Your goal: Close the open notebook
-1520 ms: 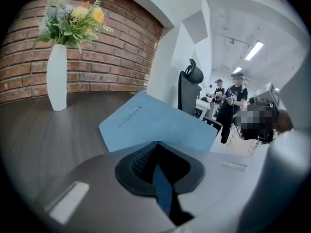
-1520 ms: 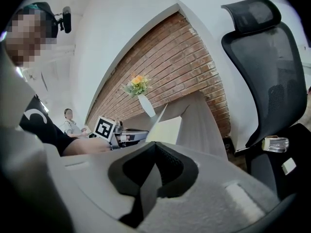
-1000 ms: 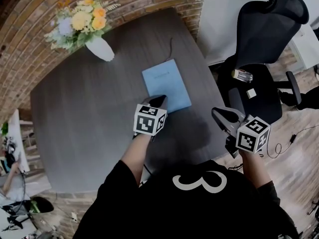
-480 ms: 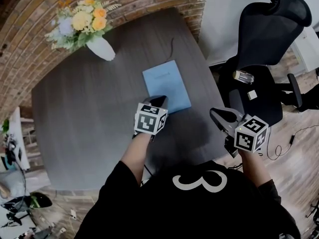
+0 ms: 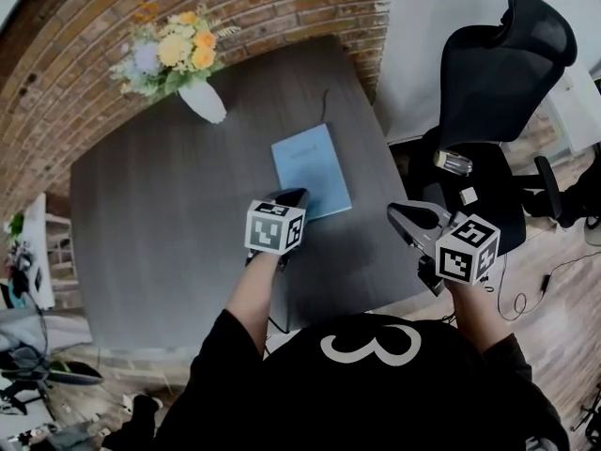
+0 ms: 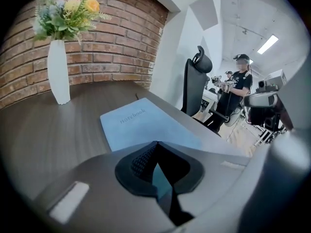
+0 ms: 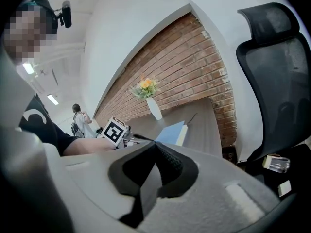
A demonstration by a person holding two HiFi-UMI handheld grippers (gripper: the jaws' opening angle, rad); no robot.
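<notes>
Though near the notebook [image 5: 312,172], left gripper [image 5: 293,195] fully together, empty (right gripper [image 5: 402,214] likewise)

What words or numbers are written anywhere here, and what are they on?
"notebook" - on the cover of the blue notebook.
"3" - big and white, on the person's black shirt.
No words on the cube of the left gripper or on the cube of the right gripper: only black-and-white square patterns.
Nothing else in these views can be read.
</notes>
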